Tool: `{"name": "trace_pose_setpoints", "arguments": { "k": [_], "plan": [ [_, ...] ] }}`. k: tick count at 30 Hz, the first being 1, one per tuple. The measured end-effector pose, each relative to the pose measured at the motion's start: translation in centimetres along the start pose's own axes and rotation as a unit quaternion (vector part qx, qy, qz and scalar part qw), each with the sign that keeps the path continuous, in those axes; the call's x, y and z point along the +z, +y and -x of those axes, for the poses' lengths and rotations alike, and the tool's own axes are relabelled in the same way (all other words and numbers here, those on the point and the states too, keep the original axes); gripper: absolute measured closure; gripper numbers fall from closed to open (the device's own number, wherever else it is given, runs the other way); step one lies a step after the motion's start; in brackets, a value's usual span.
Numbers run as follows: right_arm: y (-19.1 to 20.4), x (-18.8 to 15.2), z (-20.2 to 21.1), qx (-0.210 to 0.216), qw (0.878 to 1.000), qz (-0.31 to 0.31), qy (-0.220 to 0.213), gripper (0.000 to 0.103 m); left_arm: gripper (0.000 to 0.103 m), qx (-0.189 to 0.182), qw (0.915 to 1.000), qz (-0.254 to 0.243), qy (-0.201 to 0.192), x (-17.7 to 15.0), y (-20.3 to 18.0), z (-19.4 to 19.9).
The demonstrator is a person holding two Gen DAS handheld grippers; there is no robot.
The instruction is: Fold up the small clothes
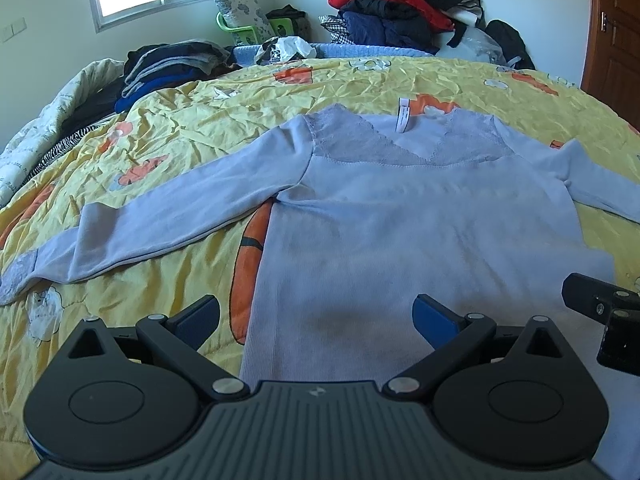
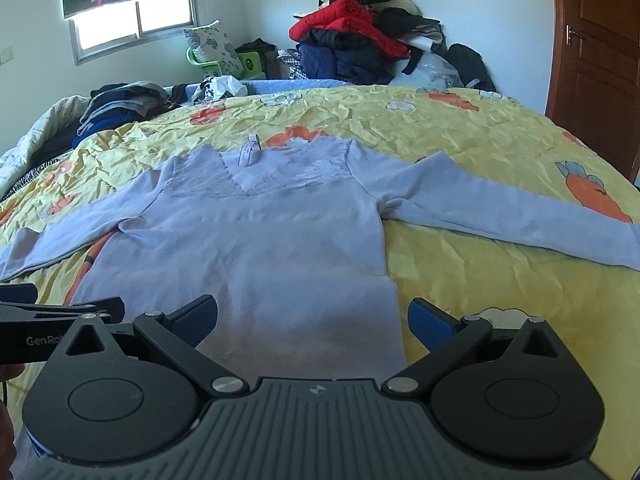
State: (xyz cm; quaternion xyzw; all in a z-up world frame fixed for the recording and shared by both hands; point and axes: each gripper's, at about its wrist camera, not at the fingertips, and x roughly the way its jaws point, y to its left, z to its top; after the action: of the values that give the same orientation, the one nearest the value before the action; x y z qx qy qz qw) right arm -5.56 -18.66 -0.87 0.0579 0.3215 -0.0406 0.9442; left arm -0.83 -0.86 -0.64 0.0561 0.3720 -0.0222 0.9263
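Left gripper (image 1: pixel 316 320): released, jaws spread wide, nothing between them. You hold it low over the hem end of the long-sleeved top (image 1: pixel 400 216), toward its left side seam; whether the pads touch the cloth, cannot tell.
Right gripper (image 2: pixel 312 320): also released and empty, over the same hem but toward the right side seam, so your two tools sit side by side, each near a corner.
Top: pale lilac, lace yoke, front up, spread flat on the yellow carrot-print quilt (image 2: pixel 480 132). Neck label (image 1: pixel 402 114) lies at the end farthest from you. Both sleeves run straight out from the shoulders, well apart from the body.
Why laid so: flat and sleeves out lets every edge show, so you can pick seams cleanly. No fold made yet, judging by the lay.
Likely next: sleeves in, or hem up toward the neck label.
Risk: thin knit may drag the quilt with it.
Beyond the top: piled coats (image 2: pixel 352 36), past the neck end.
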Motion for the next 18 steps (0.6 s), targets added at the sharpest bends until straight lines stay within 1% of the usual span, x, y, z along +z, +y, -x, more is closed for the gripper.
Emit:
{"name": "trace_pose_setpoints", "arguments": {
  "k": [3, 7, 10, 15, 18],
  "plan": [
    [-0.1, 0.0, 0.0, -0.003, 1.000, 0.002, -0.002, 0.001, 0.000, 0.000, 1.0000, 0.001, -0.002, 0.0, 0.0, 0.0],
    [-0.4, 0.0, 0.2, 0.005, 1.000, -0.001, -0.015, 0.001, 0.000, -0.002, 1.0000, -0.001, -0.002, -0.1, -0.1, -0.2],
    [-1.0, 0.0, 0.1, 0.010, 1.000, -0.008, -0.017, 0.001, 0.000, -0.005, 1.0000, 0.001, 0.000, -0.1, -0.1, -0.3],
    [-1.6, -0.1, 0.3, 0.029, 0.999, -0.004, -0.038, 0.001, 0.000, -0.007, 1.0000, 0.000, -0.001, 0.0, -0.2, -0.5],
    [-2.2, 0.1, 0.5, 0.049, 0.997, -0.011, -0.057, 0.001, 0.000, -0.007, 1.0000, -0.005, -0.003, 0.1, -0.4, -0.8]
  ]
}}
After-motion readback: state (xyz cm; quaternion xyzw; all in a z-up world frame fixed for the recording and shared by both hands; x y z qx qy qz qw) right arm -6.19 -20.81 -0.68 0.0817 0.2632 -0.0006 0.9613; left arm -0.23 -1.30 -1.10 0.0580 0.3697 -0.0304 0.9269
